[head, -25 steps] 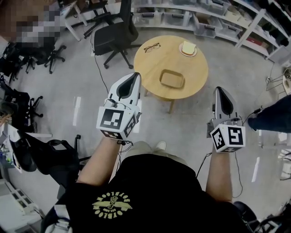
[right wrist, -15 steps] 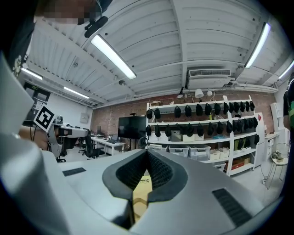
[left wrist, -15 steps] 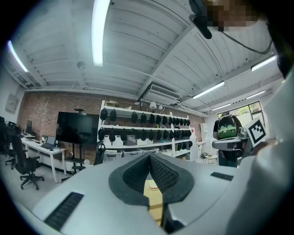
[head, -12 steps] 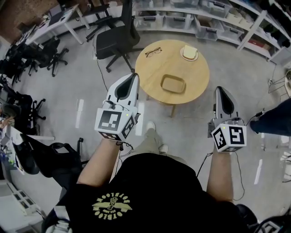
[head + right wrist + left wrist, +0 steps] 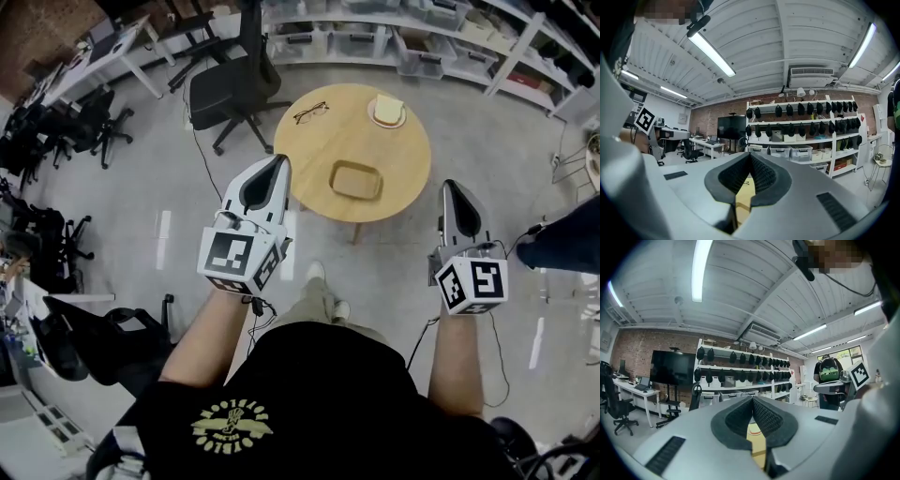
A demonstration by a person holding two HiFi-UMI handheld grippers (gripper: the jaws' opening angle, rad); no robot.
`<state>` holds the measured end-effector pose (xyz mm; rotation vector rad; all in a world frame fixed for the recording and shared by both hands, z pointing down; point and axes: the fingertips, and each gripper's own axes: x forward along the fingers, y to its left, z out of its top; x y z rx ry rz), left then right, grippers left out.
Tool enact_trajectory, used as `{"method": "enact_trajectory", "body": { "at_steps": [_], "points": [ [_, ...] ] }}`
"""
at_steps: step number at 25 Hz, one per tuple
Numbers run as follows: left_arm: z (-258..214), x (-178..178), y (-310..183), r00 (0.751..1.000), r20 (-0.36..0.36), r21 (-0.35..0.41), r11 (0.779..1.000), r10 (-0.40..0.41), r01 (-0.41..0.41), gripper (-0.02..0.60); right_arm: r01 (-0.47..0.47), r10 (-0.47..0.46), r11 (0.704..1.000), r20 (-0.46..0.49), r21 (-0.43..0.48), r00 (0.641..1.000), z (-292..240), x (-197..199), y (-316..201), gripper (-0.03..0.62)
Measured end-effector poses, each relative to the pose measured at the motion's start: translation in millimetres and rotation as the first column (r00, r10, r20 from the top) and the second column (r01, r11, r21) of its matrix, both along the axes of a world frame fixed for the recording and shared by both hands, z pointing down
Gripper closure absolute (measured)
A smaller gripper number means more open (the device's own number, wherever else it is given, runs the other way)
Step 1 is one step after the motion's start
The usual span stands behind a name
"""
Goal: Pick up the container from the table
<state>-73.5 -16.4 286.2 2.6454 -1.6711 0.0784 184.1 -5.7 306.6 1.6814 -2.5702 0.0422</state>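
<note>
Nothing is picked up yet: the container sits on the round table, well ahead of the left gripper and right gripper, both closed and empty.

open floor up to round table, office chair at its left

A long white shelving rack of grey bins stood against a red brick wall. Before the rack spread a pale grey concrete floor with a black swivel office chair. Left of it stood a black screen, and above it glowed fluorescent ceiling tubes.
</note>
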Motion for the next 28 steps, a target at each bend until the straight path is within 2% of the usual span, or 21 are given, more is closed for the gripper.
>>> {"method": "enact_trajectory", "body": {
  "at_steps": [6, 28],
  "points": [
    [9, 1, -26, 0.999, -0.020, -0.013, 1.000, 0.028, -0.028, 0.563, -0.035, 0.035, 0.999, -0.013, -0.038, 0.999, 5, -5, -18, 0.579],
    [28, -10, -117, 0.996, -0.019, -0.068, 0.994, 0.085, -0.087, 0.563, -0.097, 0.096, 0.994, -0.030, -0.041, 0.995, 1, -21, -90, 0.579]
  ]
}}
